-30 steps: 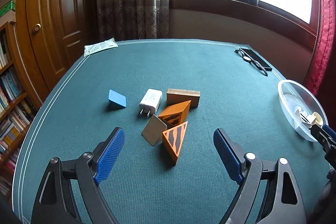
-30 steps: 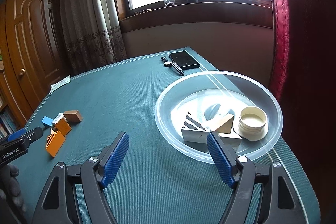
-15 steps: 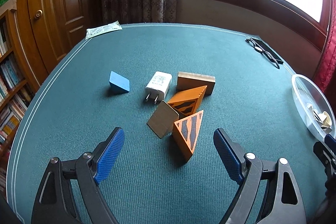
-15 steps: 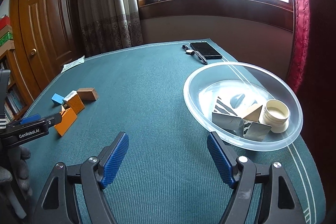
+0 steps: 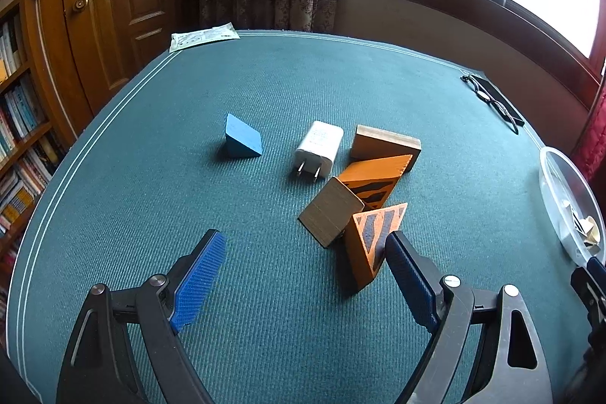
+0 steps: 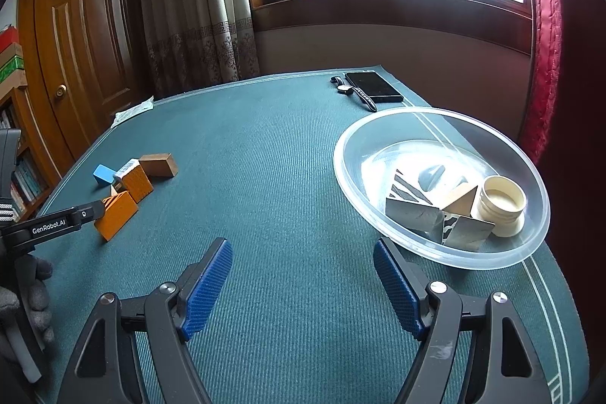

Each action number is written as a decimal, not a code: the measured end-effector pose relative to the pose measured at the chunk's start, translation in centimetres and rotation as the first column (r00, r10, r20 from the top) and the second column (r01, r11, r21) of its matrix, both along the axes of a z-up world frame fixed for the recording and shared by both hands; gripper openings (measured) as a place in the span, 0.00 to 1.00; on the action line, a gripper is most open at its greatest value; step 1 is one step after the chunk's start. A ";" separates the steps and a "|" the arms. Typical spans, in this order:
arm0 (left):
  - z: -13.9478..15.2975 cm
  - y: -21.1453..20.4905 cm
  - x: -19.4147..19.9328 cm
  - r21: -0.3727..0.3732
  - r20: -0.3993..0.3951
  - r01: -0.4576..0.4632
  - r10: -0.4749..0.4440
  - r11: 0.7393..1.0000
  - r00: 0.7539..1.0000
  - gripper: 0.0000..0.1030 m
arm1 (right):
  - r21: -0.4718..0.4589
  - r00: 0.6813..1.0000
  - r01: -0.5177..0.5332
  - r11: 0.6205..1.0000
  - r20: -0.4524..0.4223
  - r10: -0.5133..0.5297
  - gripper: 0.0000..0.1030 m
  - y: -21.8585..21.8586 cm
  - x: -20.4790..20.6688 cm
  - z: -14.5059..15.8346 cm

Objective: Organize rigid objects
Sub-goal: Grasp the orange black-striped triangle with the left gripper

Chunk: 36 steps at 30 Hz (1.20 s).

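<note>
While your left gripper point(image 5: 303, 267) hangs wide over the green table point(image 5: 265, 93) with nothing between its pads, the near orange wedge point(image 5: 373, 241) stands just inside its right finger point(image 5: 407, 275); whether the two touch cannot be told. Behind that wedge a tan block point(image 5: 331, 211) leans tilted, touching a second orange wedge point(image 5: 373, 177), and a brown block point(image 5: 384, 144) lies just beyond. A white charger point(image 5: 320, 148) rests left of the brown block, prongs toward you. A blue wedge point(image 5: 242, 139) sits apart, farther left. A paper packet point(image 5: 202, 36) lies at the far left edge; a phone point(image 6: 373, 86) and a watch point(image 6: 354, 93) lie at the far right.

Your right gripper point(image 6: 303, 275) is likewise wide and empty, above bare cloth near the clear bowl point(image 6: 378, 135) at the right. Inside the bowl are striped grey wedges point(image 6: 413, 209), a small tan wedge point(image 6: 460, 199) and a cream jar point(image 6: 502, 203), all touching or just beside one another. Your gloved left hand point(image 6: 26, 294) shows at the left edge.
</note>
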State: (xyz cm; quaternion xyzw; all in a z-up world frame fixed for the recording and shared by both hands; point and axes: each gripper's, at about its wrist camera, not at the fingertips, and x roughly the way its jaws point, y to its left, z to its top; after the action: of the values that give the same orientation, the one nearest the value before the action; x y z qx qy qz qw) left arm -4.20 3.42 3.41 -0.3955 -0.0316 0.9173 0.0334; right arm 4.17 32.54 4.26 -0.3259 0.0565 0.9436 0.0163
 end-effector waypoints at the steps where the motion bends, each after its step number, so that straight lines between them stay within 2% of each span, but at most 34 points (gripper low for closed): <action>1: 0.0 -0.1 0.0 -0.003 -0.003 0.001 -0.001 1.000 1.000 0.85 | 0.000 1.000 0.000 1.000 0.000 0.000 0.78 0.0 0.0 0.0; 6: 0.2 -1.1 0.2 -0.034 -0.021 -0.024 0.023 0.999 1.000 0.85 | -0.002 1.000 0.002 1.000 0.000 -0.002 0.78 0.0 0.0 -0.1; 10: 0.2 -1.4 0.3 -0.030 -0.016 -0.036 0.035 0.999 0.999 0.85 | -0.002 1.000 0.001 1.000 0.003 -0.001 0.78 -0.1 -0.1 -0.2; 20: 0.2 2.5 1.0 -0.028 -0.015 0.056 -0.057 0.998 0.998 0.85 | -0.004 1.000 -0.007 1.000 0.012 0.007 0.78 -0.2 -0.1 -0.5; 29: -0.5 4.3 -0.2 -0.044 0.011 0.037 -0.037 0.998 0.999 0.85 | -0.005 1.000 -0.007 1.000 0.016 0.007 0.78 -0.3 -0.1 -0.7; 32: -0.8 4.3 -0.6 -0.051 0.020 0.022 -0.021 0.998 1.000 0.77 | -0.004 1.000 -0.009 1.000 0.020 0.009 0.78 -0.4 -0.1 -0.8; 36: -2.0 3.6 -1.1 -0.046 0.054 -0.002 0.005 0.999 0.999 0.60 | -0.003 1.000 -0.011 1.000 0.020 0.011 0.78 -0.5 -0.2 -0.8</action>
State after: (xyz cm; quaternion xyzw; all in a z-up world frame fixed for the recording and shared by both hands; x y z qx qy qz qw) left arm -5.32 7.00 1.45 -0.4207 -0.0123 0.9068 0.0219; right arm 4.00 32.05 3.43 -0.3357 0.0557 0.9402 0.0115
